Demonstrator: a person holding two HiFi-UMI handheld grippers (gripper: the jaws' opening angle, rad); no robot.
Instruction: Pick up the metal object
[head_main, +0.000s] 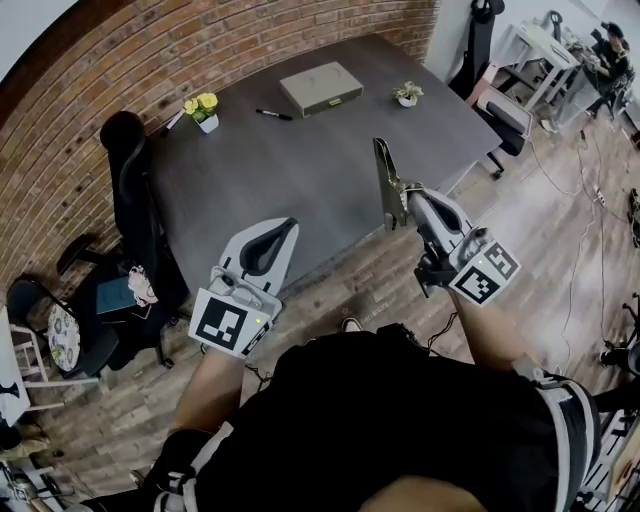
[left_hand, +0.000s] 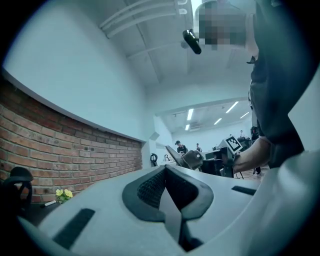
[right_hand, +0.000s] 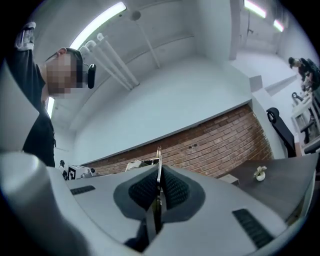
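The metal object (head_main: 385, 180) is a flat, narrow plate, held upright over the near edge of the dark table (head_main: 300, 180). My right gripper (head_main: 402, 198) is shut on its lower part. In the right gripper view the plate (right_hand: 158, 159) shows edge-on, pinched between the ribbed pads (right_hand: 172, 189) and sticking out past them. My left gripper (head_main: 283, 230) hovers to the left near the table's front edge, shut with nothing in it. In the left gripper view its pads (left_hand: 150, 187) meet, and the right gripper (left_hand: 196, 159) with the plate appears beyond.
On the far half of the table lie a grey flat case (head_main: 320, 87), a black marker (head_main: 273, 115), a pot of yellow flowers (head_main: 203, 108) and a small plant (head_main: 407, 94). Black office chairs (head_main: 135, 200) stand left, another chair (head_main: 505, 115) right. A brick wall runs behind.
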